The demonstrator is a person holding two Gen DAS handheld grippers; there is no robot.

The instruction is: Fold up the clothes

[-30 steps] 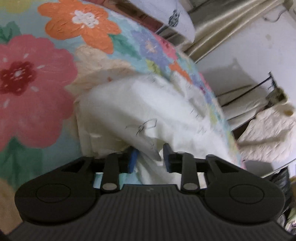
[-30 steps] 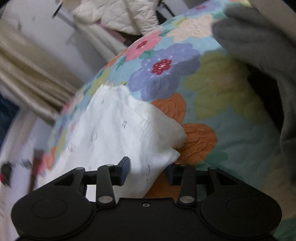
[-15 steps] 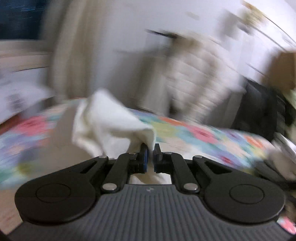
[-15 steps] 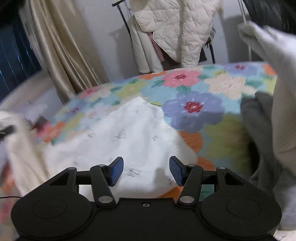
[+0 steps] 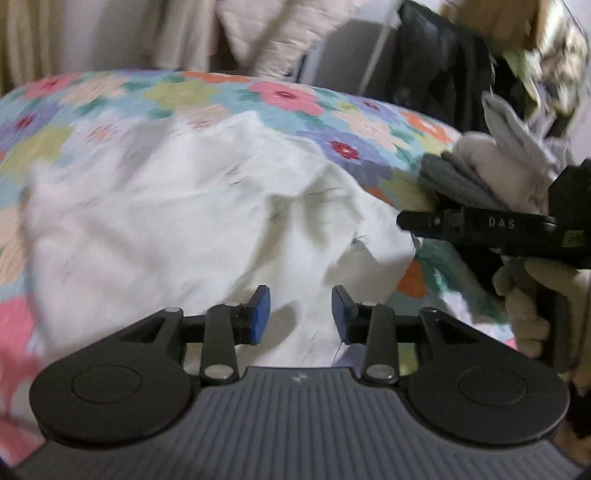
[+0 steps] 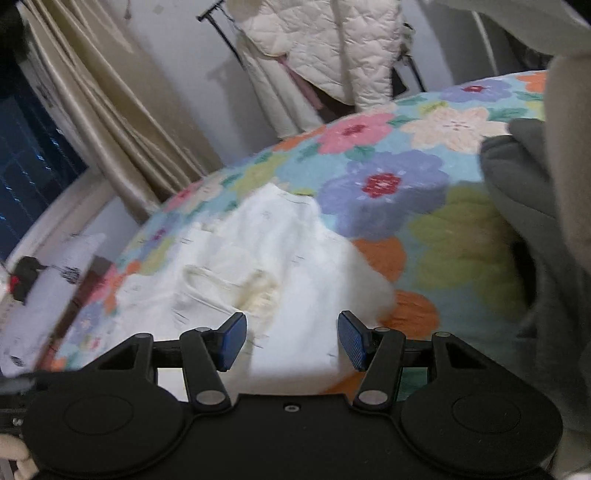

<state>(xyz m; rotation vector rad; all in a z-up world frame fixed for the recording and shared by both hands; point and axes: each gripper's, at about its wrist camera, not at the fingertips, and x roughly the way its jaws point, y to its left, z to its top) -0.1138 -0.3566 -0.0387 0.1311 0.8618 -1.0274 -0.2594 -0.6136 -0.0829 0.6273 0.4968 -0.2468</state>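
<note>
L gripper (image 5: 300, 314) w/ blue pads apart, nothing between them, hovering over white garment (image 5: 177, 221) lying rumpled on floral quilt (image 5: 229, 92). R side: gloved hand (image 5: 532, 295) holding the other black gripper (image 5: 480, 225), near grey clothes pile (image 5: 476, 173). Background blurry: pale quilted jacket (image 5: 266, 33) hanging.

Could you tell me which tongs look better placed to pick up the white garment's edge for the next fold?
Probably the left tongs: open, with a raised fold of the white garment directly between the pads.
</note>
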